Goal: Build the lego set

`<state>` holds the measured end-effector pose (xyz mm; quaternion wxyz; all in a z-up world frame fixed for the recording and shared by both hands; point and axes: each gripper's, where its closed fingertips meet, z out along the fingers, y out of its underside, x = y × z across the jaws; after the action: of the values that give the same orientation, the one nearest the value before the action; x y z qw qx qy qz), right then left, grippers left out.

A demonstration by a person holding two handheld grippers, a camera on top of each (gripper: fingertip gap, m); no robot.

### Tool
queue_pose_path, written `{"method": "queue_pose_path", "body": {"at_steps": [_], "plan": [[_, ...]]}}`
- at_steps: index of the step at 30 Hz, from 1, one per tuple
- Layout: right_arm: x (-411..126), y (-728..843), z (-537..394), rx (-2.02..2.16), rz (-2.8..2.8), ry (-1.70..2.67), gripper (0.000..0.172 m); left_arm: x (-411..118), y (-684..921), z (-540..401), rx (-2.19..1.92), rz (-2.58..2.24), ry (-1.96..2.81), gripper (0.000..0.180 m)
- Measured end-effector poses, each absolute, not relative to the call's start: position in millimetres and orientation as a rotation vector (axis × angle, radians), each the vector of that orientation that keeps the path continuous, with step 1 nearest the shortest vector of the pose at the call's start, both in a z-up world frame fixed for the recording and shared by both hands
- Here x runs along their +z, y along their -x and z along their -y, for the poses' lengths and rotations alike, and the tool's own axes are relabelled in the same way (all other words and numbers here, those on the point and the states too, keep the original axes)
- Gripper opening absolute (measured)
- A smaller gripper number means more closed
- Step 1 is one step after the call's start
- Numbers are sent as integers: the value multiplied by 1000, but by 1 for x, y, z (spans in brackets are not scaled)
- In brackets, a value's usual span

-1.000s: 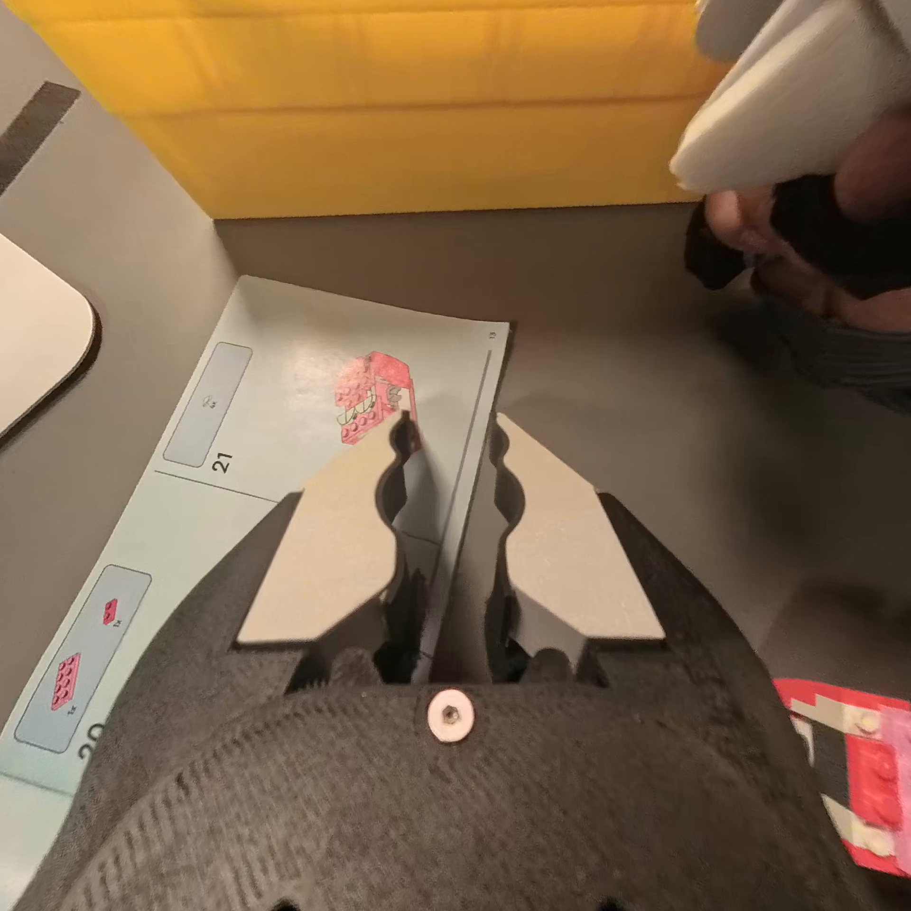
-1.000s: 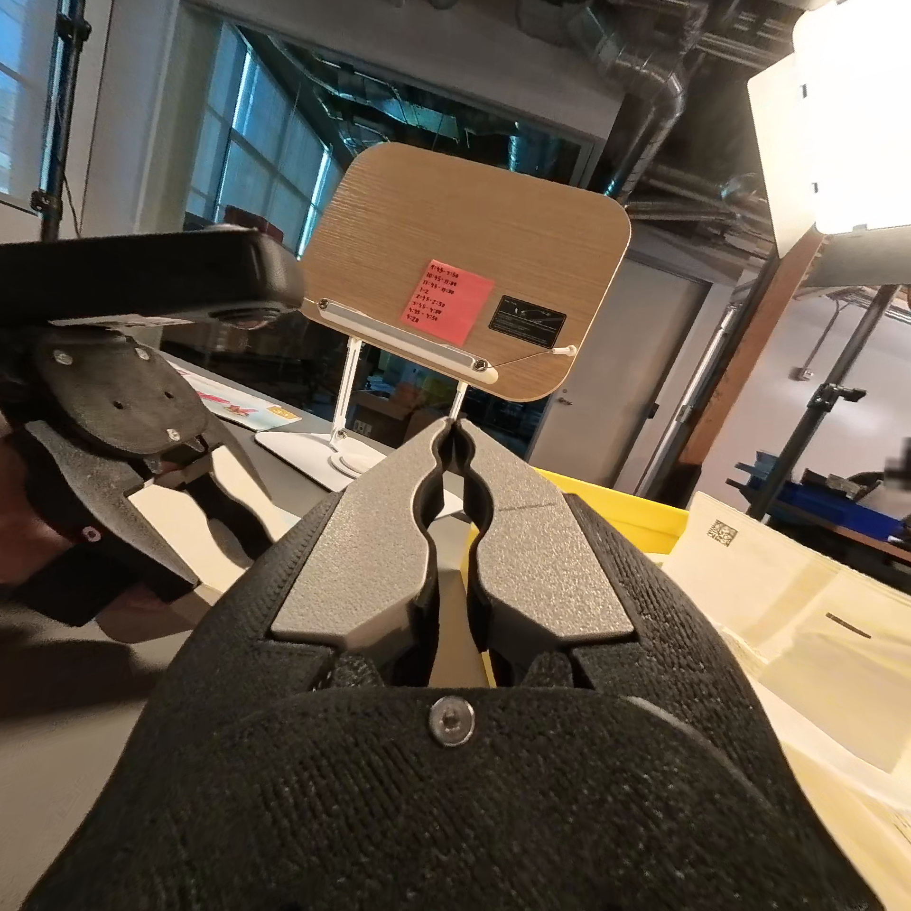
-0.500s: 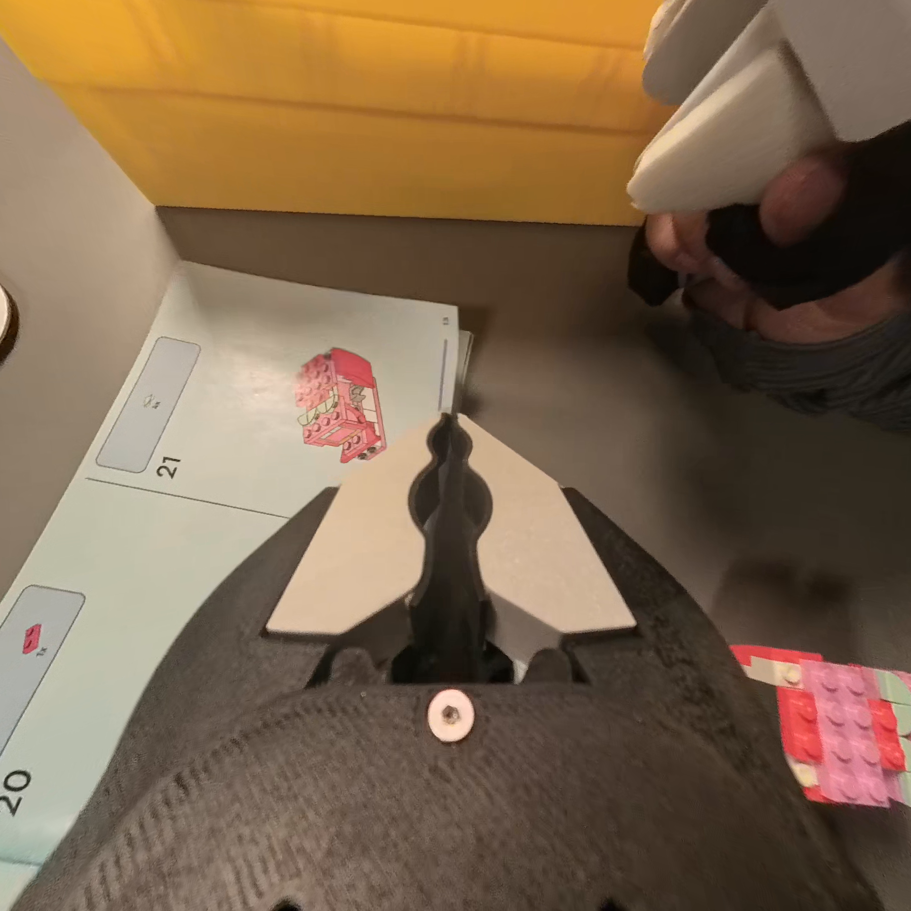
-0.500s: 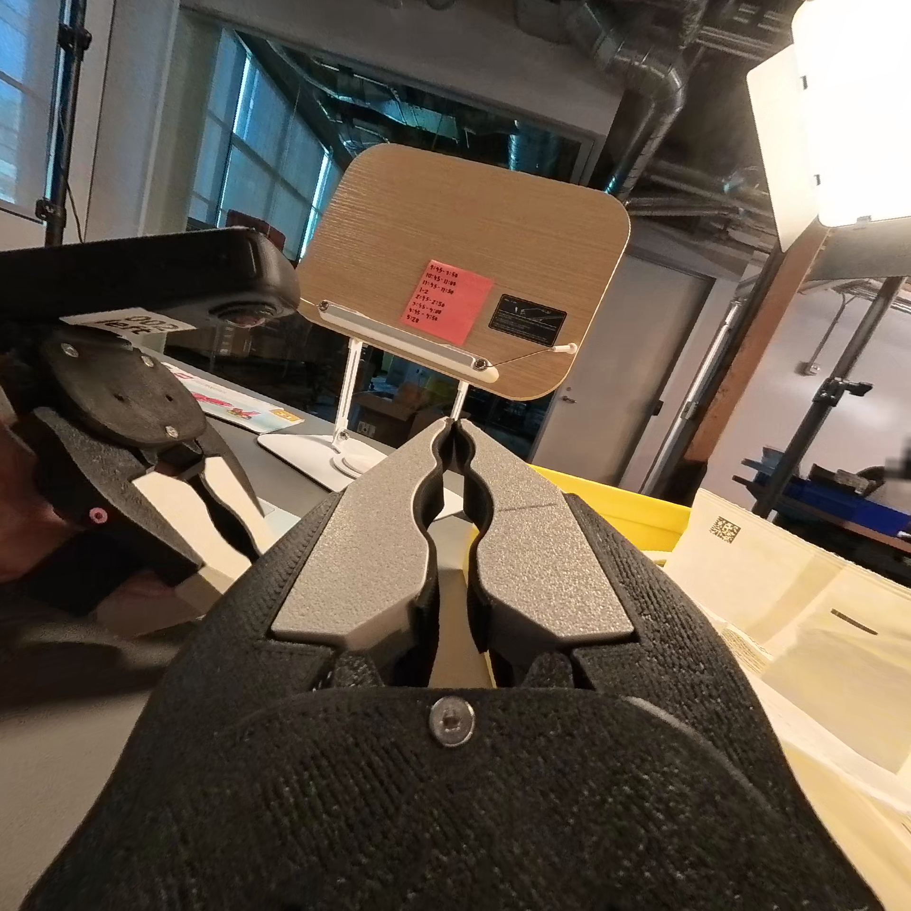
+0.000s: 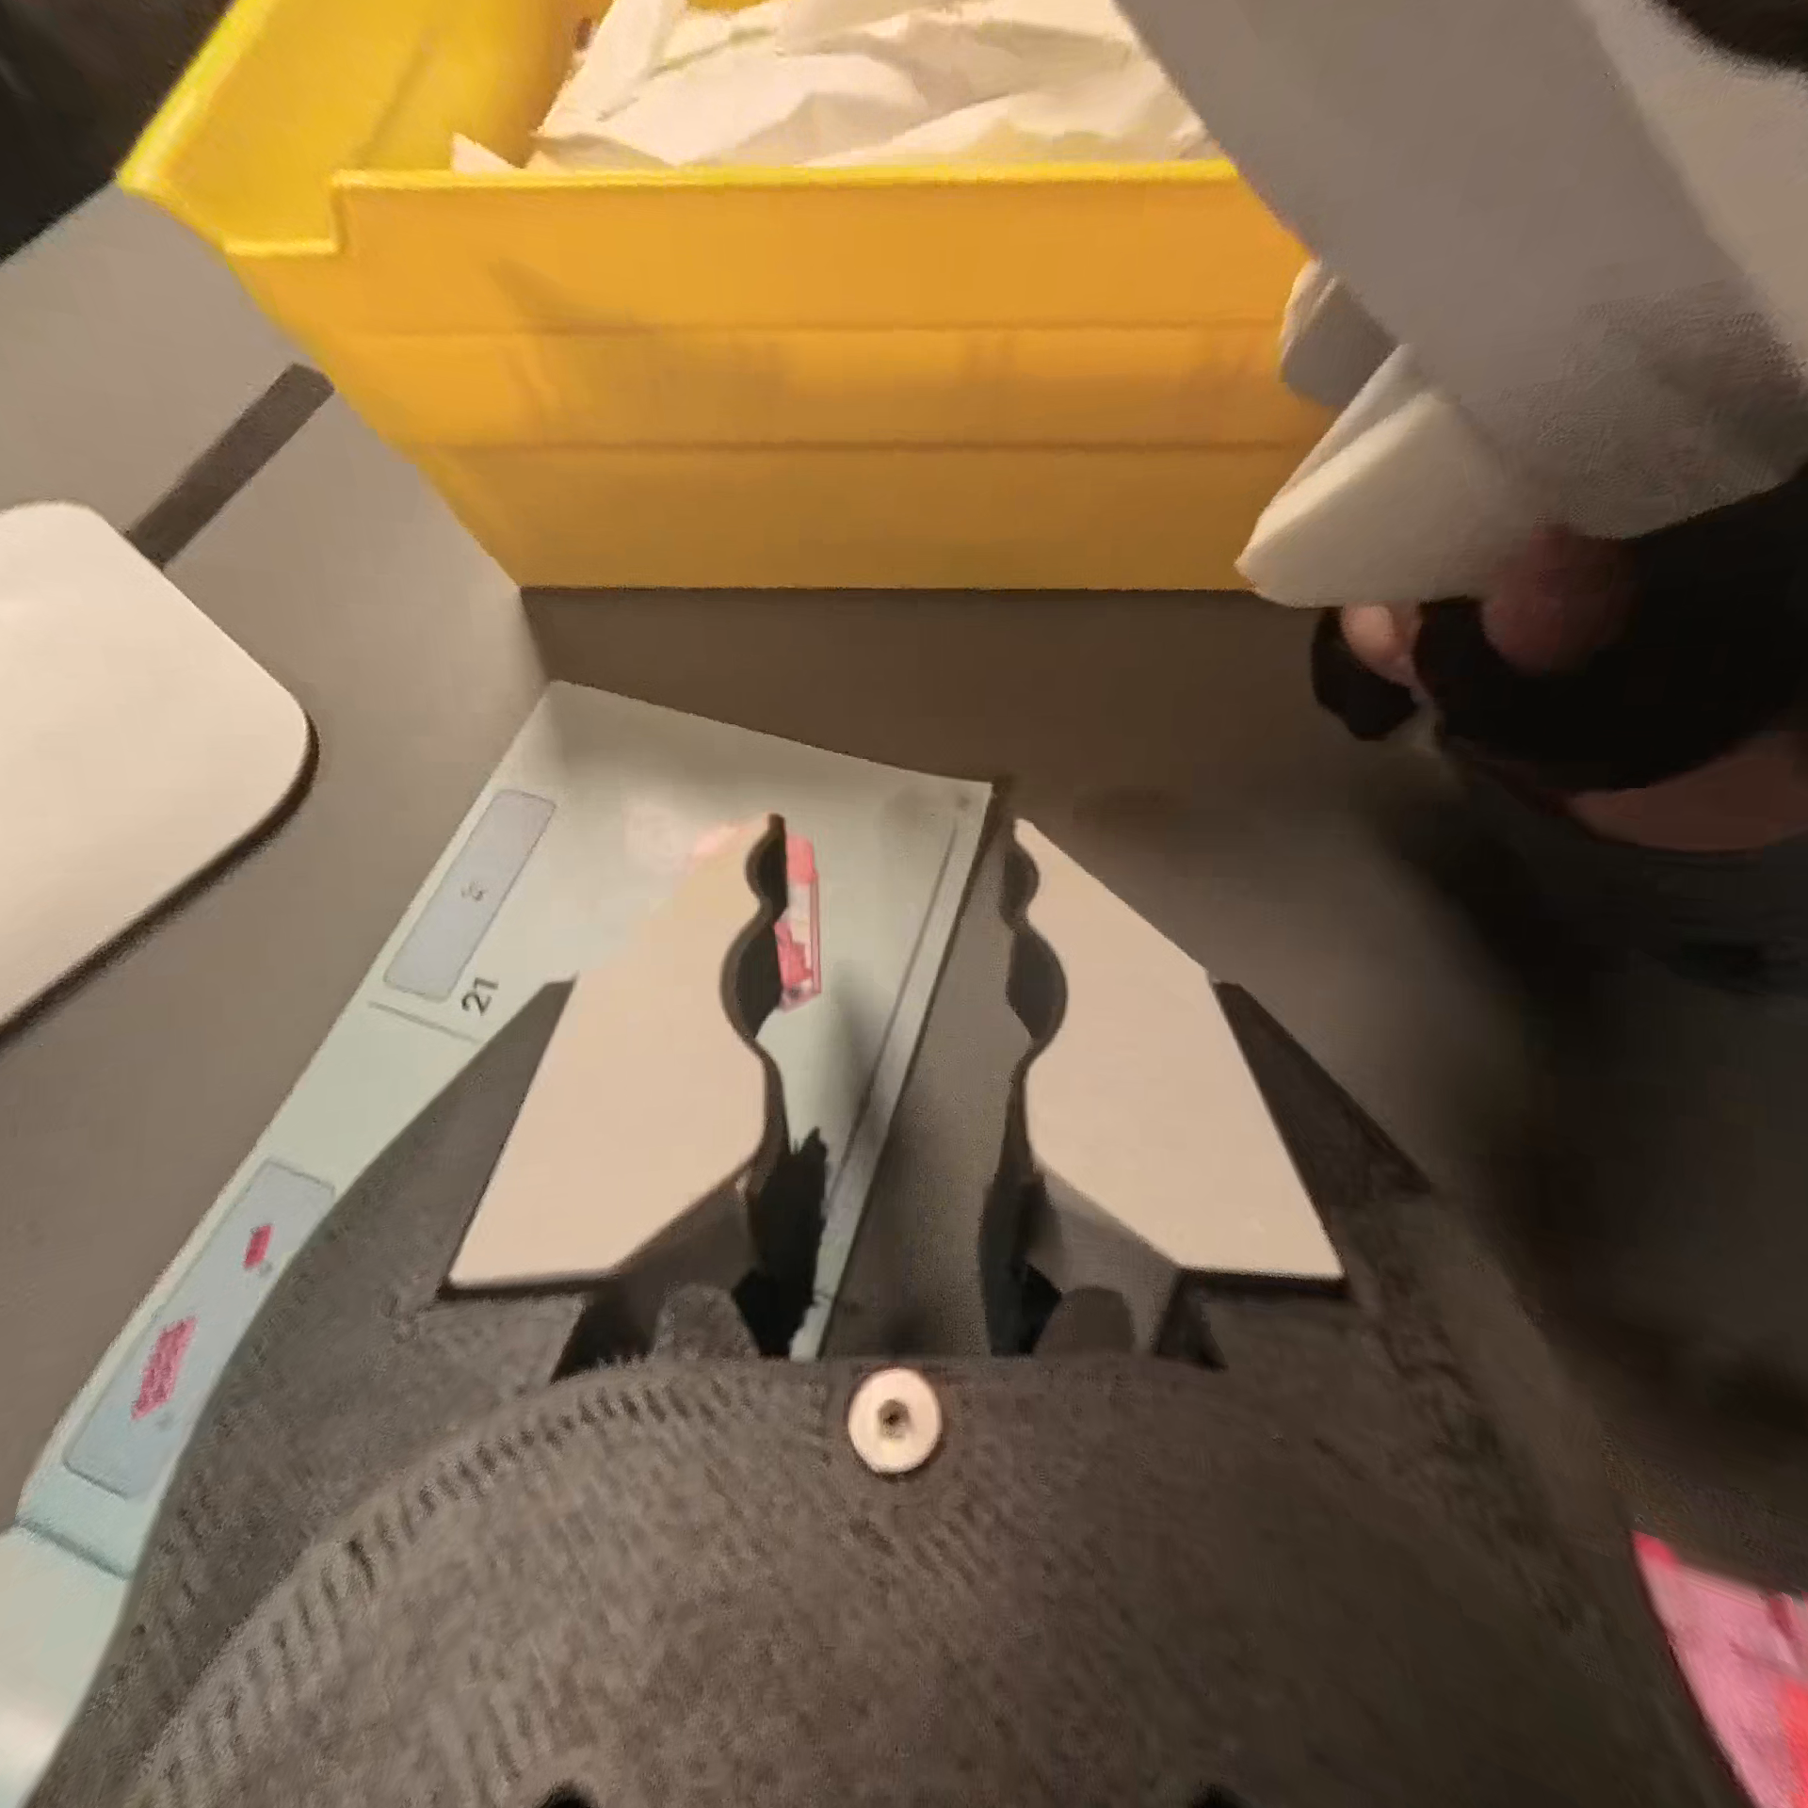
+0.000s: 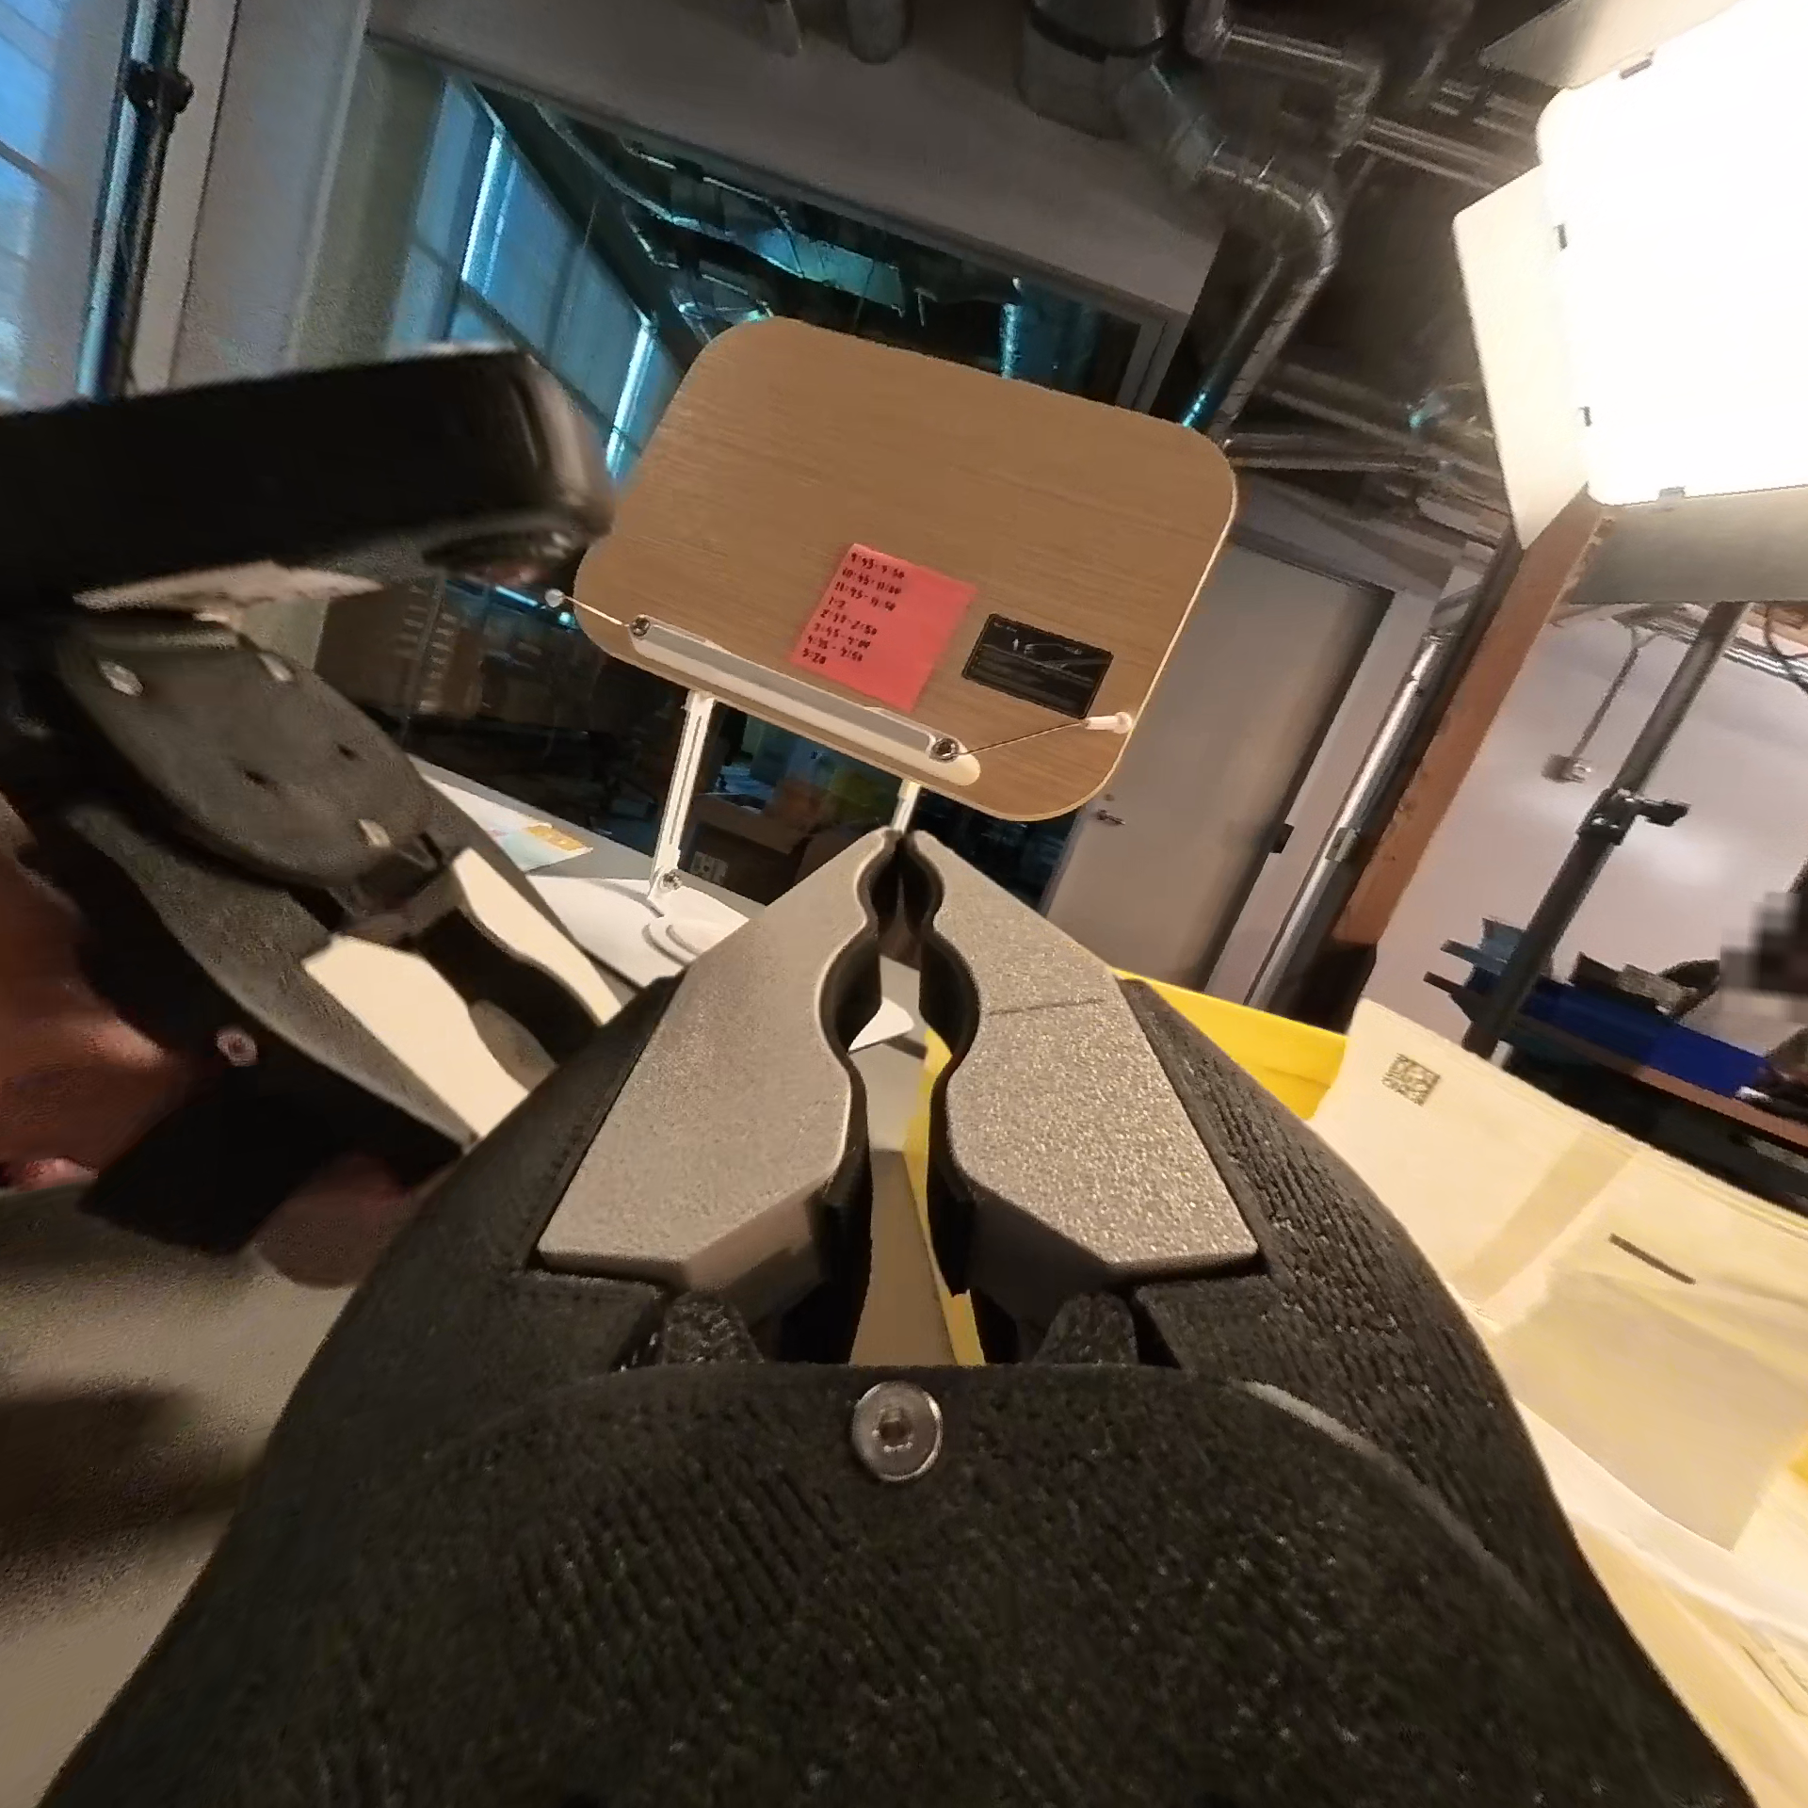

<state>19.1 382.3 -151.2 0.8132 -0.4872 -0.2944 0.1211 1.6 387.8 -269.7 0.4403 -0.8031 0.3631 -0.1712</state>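
In the left wrist view, my left gripper (image 5: 895,827) is open just above a pale blue instruction booklet (image 5: 626,861) that lies flat on the dark table (image 5: 1174,704). The booklet's right edge runs between the two fingers, and neither pad presses on it. A small printed red picture shows beside the left fingertip (image 5: 685,978). My right gripper (image 6: 895,836) is shut with nothing between its fingertips. It points up and away from the table toward a wooden book stand (image 6: 900,607). Its white body (image 5: 1468,391), held by a gloved hand, hangs at the upper right. The left gripper also shows in the right wrist view (image 6: 411,978).
A yellow bin (image 5: 783,391) with crumpled white paper (image 5: 832,88) stands behind the booklet. The stand's white base (image 5: 117,704) is at the left. A red and pink brick build (image 5: 1722,1663) lies at the lower right. Cream paper bags (image 6: 1565,1272) and a bright light panel (image 6: 1663,245) are at the right. Across from one pair of fingers to the other is roughly 11 centimetres.
My left gripper shut near the booklet's right edge half a second ago and has since opened wide and drawn back, showing more of the bin. The right gripper stayed shut and barely moved.
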Motion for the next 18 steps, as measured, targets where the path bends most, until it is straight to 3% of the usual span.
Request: {"method": "queue_pose_path", "body": {"at_steps": [10, 15, 18], "plan": [[-147, -24, -383, 252, 604, 1032, 0, -296, -23, -398, -289, -1047, 2087, 44], [-147, -23, -382, 252, 610, 1030, 0, -296, -20, -397, -336, -1018, 2111, 32], [-147, -23, -382, 253, 609, 1030, 0, -292, -23, -394, -470, -968, 2124, 14]]}}
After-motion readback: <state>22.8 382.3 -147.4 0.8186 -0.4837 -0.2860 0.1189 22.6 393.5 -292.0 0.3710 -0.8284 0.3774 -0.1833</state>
